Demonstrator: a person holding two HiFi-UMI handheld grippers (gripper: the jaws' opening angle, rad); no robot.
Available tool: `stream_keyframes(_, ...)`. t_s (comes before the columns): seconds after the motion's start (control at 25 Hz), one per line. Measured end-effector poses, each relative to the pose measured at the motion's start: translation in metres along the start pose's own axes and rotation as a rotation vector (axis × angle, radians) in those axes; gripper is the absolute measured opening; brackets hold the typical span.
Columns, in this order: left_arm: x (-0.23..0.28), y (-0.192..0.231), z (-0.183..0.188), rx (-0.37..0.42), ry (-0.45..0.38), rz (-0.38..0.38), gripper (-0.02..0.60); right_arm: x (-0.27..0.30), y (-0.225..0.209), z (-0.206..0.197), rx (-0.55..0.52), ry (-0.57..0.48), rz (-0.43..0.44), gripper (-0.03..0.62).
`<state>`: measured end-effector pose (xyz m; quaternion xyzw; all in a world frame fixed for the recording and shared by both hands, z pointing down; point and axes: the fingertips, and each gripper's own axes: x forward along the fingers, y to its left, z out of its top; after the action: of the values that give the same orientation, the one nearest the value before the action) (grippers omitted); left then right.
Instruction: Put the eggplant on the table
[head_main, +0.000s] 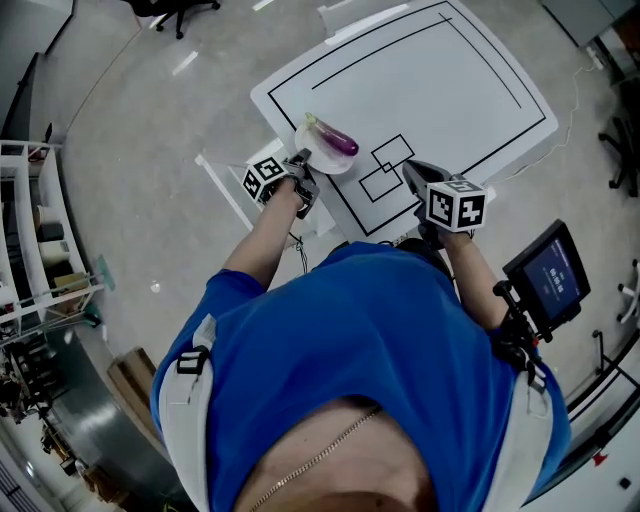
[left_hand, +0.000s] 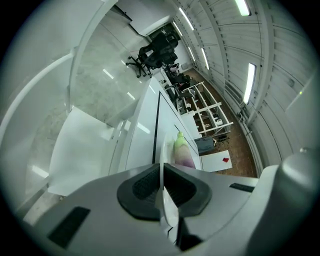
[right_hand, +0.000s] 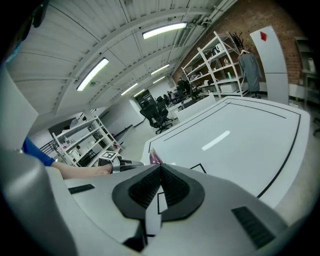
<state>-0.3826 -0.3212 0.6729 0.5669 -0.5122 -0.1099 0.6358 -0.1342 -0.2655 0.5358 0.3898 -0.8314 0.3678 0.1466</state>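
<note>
A purple eggplant (head_main: 335, 138) with a pale green stem end lies on a small white plate (head_main: 318, 155) at the near left corner of the white table (head_main: 440, 80). My left gripper (head_main: 300, 165) is shut on the plate's near rim. In the left gripper view the rim (left_hand: 165, 200) runs edge-on between the pads and the eggplant (left_hand: 182, 150) lies just beyond them. My right gripper (head_main: 412, 172) is shut with nothing in it, over the table's near edge by two drawn squares (head_main: 385, 165). The right gripper view (right_hand: 160, 167) shows the eggplant's tip (right_hand: 155, 158) to its left.
Black rectangles are drawn on the table. A monitor on a stand (head_main: 555, 275) is at my right. White shelving (head_main: 35, 240) stands at the left, a cardboard box (head_main: 135, 380) lies on the floor behind me, and an office chair (head_main: 175, 10) is beyond.
</note>
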Motion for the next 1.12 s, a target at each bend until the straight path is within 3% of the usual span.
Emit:
stream_keyframes(0.44,0.016,0.000,-0.004,0.039,0.045,0.012,0.025,-0.001,-0.007,0.003,0.007,-0.018,-0.018,0.002)
stream_keyframes(1.12,0.022,-0.003,-0.002,0.192,0.104,0.107,0.025,-0.001,-0.006,0.008,0.008,-0.027,-0.011,0.002)
